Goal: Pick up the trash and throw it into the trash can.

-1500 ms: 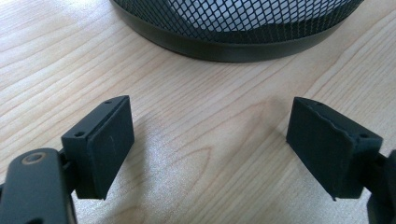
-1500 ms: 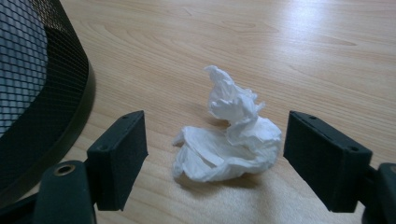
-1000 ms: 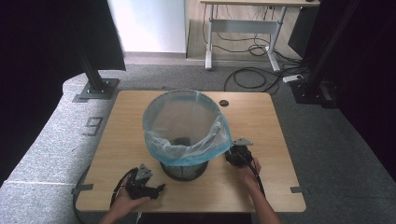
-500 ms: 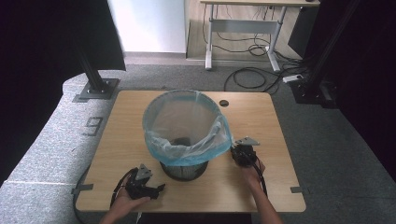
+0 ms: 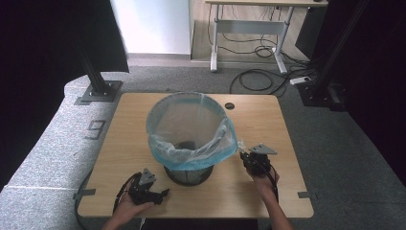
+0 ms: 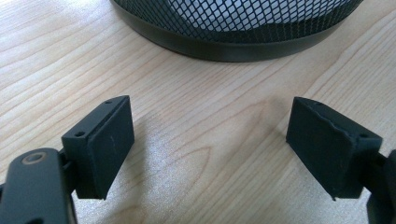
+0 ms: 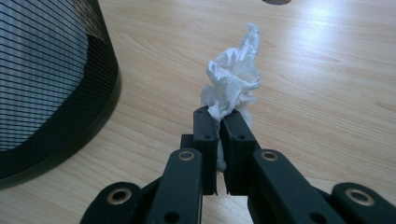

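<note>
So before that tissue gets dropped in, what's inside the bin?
The mesh bin holds a blue liner bag folded over its rim. Its dark bottom looks empty, though the bag's folds hide part of it.

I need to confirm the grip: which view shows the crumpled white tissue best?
The right gripper view: the crumpled white tissue sits close up, pinched between the right tool's shut jaws, rising above the table. The high view shows it as a small white speck beside the bin liner. The left gripper view looks elsewhere.
</note>
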`<act>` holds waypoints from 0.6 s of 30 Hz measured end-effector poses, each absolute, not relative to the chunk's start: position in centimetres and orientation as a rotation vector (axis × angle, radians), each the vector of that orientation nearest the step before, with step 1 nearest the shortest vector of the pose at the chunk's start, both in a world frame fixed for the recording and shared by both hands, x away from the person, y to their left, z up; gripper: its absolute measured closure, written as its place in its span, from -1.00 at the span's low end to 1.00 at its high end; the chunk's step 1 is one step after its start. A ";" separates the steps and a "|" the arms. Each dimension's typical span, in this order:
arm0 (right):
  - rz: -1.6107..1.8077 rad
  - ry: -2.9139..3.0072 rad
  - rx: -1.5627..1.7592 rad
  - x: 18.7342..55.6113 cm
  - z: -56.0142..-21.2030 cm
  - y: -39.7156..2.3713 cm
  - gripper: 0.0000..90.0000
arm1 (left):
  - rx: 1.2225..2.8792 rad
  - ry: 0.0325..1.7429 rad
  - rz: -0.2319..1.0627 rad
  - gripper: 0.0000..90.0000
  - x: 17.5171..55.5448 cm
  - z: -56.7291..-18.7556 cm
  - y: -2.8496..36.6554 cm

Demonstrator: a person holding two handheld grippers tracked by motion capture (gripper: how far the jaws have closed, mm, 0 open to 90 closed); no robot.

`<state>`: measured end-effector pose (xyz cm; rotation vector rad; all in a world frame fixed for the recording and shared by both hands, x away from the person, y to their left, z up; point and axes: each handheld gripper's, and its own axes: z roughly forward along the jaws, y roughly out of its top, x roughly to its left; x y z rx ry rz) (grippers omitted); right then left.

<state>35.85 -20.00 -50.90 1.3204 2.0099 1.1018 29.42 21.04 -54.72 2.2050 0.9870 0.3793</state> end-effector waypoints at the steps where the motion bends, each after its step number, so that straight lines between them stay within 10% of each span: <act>1: 1.109 2.010 1.318 35.7 -50.8 -20.1 0.89 | 2.205 0.987 0.379 -0.67 29.4 -54.7 21.0; 18: 1.194 1.967 1.302 33.3 -49.1 -20.9 0.89 | 2.204 0.988 0.379 -0.67 29.4 -54.7 21.0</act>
